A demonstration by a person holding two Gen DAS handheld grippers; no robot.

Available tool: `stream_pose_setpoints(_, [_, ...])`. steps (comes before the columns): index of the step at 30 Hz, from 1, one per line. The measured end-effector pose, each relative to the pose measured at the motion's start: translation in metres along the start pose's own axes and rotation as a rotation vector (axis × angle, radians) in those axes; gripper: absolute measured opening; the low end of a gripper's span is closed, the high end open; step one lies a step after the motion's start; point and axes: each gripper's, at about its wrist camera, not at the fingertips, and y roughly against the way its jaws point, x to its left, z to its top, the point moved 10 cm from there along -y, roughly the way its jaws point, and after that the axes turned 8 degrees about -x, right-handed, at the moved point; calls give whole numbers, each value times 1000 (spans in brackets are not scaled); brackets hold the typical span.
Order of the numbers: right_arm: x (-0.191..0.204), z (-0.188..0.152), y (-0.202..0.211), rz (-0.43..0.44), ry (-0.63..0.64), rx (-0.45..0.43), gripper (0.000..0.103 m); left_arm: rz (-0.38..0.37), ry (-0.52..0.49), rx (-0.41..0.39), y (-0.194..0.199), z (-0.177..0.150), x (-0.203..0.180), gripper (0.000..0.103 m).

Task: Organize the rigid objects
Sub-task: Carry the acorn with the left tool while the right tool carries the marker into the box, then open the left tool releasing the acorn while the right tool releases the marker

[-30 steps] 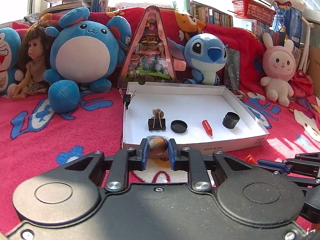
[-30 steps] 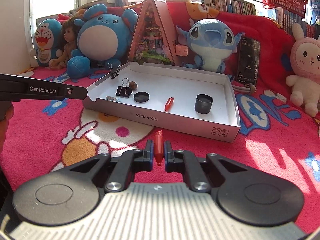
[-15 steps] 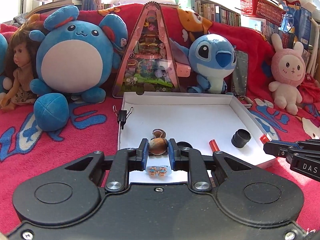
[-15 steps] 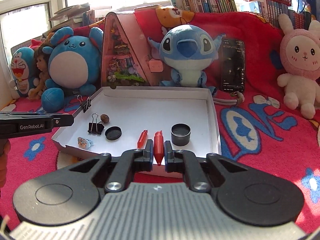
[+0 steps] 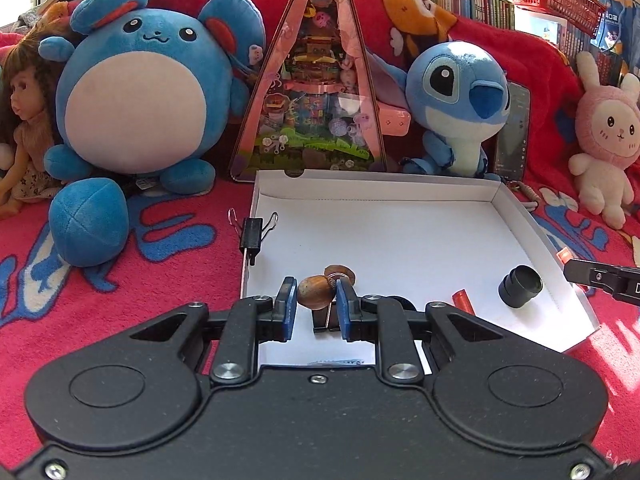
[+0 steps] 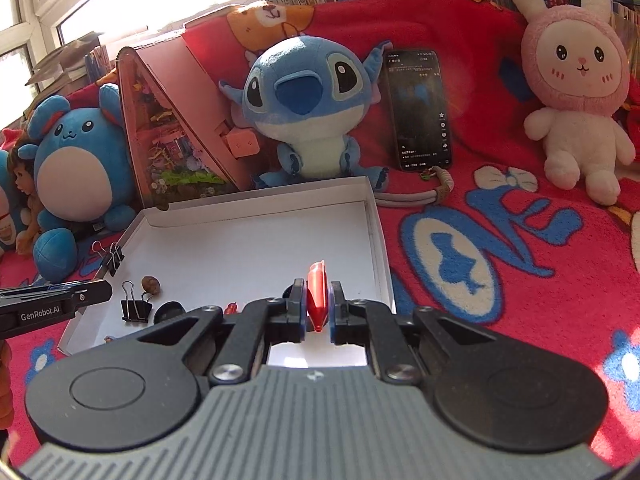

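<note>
My left gripper (image 5: 316, 302) is shut on a brown acorn-like nut (image 5: 314, 294), held over the near left part of the white shallow box (image 5: 376, 188). A second nut (image 5: 341, 271) lies just behind it. My right gripper (image 6: 317, 310) is shut on a red pointed plastic piece (image 6: 317, 290) above the box's (image 6: 374, 232) near right part. On the box floor are a black binder clip (image 6: 135, 309), a nut (image 6: 151, 284), a black round lid (image 6: 168, 310), a red piece (image 5: 464, 300) and a black cylinder cap (image 5: 520, 286). Another binder clip (image 5: 252, 234) is clamped on the left wall.
Plush toys line the back: a blue round one (image 5: 140, 88), a blue alien one (image 6: 304, 108) and a pink rabbit (image 6: 576, 92). A pink triangular toy house (image 5: 312, 92), a doll (image 5: 24, 120) and a phone (image 6: 420, 112) stand there too. A red patterned blanket (image 6: 500, 280) covers everything.
Both grippers have moved forward from in front of the box to over its near part, each keeping its object. The right gripper has also rolled, so its view now tilts.
</note>
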Motion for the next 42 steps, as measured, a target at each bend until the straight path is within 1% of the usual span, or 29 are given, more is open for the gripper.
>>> stream_pose_setpoints(8, [-15, -5, -18, -43, -38, 28, 14, 13, -11, 9, -10, -5, 2, 20])
stream_pose_setpoints(16, [-23, -6, -30, -47, -83, 50, 14, 24, -10, 19, -22, -7, 0, 20])
stream_pose_setpoints(22, [-27, -7, -38, -50, -109, 64, 14, 31, -18, 8, -28, -5, -4, 20])
stream_pose_setpoints(29, [-27, -6, -39, -49, -106, 61, 15, 23, -1, 8, -30, -3, -5, 21])
stream_pose_setpoints(30, [-27, -6, -38, -49, -103, 60, 17, 23, -7, 3, -29, -3, -5, 24])
stream_pose_setpoints(31, [-27, -5, -38, -49, -102, 58, 20, 23, -14, -4, -27, -2, -6, 33])
stream_pose_setpoints(33, [-27, -4, -36, -49, -102, 50, 21, 26, -28, -28, -22, 1, -7, 44])
stream_pose_setpoints(35, [-27, -4, -35, -51, -99, 45, 23, 28, -47, -45, -18, 4, -9, 45])
stream_pose_setpoints(36, [-27, -3, -34, -50, -98, 44, 27, 27, -54, -49, -16, 5, -11, 47])
stream_pose_setpoints(37, [-27, -3, -33, -49, -96, 43, 28, 25, -58, -52, -14, 6, -12, 51])
stream_pose_setpoints(38, [-26, -3, -32, -49, -94, 41, 29, 23, -58, -53, -13, 6, -13, 52])
stream_pose_setpoints(39, [-26, -2, -31, -51, -89, 36, 32, 21, -59, -53, -11, 7, -14, 53])
stream_pose_setpoints(40, [-26, -2, -29, -51, -83, 31, 38, 18, -63, -53, -9, 7, -15, 53])
stream_pose_setpoints(42, [-24, -1, -26, -46, -76, 23, 42, 16, -73, -54, -5, 7, -16, 55])
